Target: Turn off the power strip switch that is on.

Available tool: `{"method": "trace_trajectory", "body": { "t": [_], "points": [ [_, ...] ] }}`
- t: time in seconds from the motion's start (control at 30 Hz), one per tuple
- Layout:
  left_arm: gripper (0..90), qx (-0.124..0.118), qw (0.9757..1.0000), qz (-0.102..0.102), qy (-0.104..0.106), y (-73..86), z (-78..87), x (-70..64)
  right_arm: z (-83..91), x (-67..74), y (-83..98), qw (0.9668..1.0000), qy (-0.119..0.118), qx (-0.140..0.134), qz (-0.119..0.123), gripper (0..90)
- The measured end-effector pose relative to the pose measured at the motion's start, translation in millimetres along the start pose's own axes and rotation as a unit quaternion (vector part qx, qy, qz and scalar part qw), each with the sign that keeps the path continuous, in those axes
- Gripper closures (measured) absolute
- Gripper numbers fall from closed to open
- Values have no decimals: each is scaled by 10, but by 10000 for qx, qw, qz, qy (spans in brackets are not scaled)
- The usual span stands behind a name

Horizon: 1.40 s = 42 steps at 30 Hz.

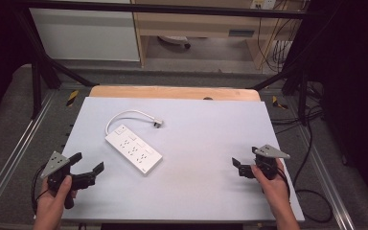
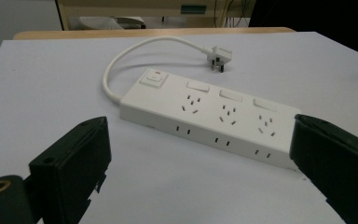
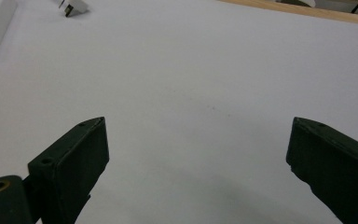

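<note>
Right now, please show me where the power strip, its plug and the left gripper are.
power strip (image 1: 134,148): high view, middle of its top face.
plug (image 2: 219,57): left gripper view, its white body.
left gripper (image 1: 88,167): high view, midway between its open fingertips.

Grey floor (image 1: 211,76), pale wooden cabinet (image 1: 196,24) beyond the table, white panel (image 1: 86,33), dark surroundings

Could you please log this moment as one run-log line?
left gripper: open, empty | right gripper: open, empty | power strip: on table, untouched, plug loose
</note>
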<state>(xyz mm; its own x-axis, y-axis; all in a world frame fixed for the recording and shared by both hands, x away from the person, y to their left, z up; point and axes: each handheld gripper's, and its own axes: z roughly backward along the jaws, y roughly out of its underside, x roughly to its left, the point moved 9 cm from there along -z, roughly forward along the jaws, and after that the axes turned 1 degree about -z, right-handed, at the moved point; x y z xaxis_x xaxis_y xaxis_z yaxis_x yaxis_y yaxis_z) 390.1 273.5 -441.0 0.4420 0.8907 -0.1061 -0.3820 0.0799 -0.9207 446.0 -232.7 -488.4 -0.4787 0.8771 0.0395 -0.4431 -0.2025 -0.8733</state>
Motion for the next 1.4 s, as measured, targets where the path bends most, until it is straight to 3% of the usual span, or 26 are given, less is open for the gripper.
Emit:
{"method": "trace_trajectory", "body": {
  "t": [0.1, 0.33, 0.7, 0.87, 0.97, 1.4],
  "points": [
    [53, 21, 10000, -7, 22, 3, -6, -9, -19, 22, 20, 9999, -33, 51, 112, 62],
    [54, 42, 10000, 20, 57, 4, -4, -20, -20, 43, 14, 9999, -93, 20, 121, 58],
    [53, 66, 9997, -114, 201, -37, 12, -119, 5, 78, -37, 9998, -126, -122, 110, 48],
    [62, -48, 9998, -16, 214, -105, -31, -129, 19, 97, -54, 9996, -162, -179, 138, 51],
    [64, -23, 9997, -87, 207, -146, -73, -147, 26, 115, -70, 9995, -213, -213, 137, 56],
    [74, -2, 9996, -14, 289, -377, -265, -149, 22, 143, -79, 9992, -242, -237, 221, 41]
  ]
}}
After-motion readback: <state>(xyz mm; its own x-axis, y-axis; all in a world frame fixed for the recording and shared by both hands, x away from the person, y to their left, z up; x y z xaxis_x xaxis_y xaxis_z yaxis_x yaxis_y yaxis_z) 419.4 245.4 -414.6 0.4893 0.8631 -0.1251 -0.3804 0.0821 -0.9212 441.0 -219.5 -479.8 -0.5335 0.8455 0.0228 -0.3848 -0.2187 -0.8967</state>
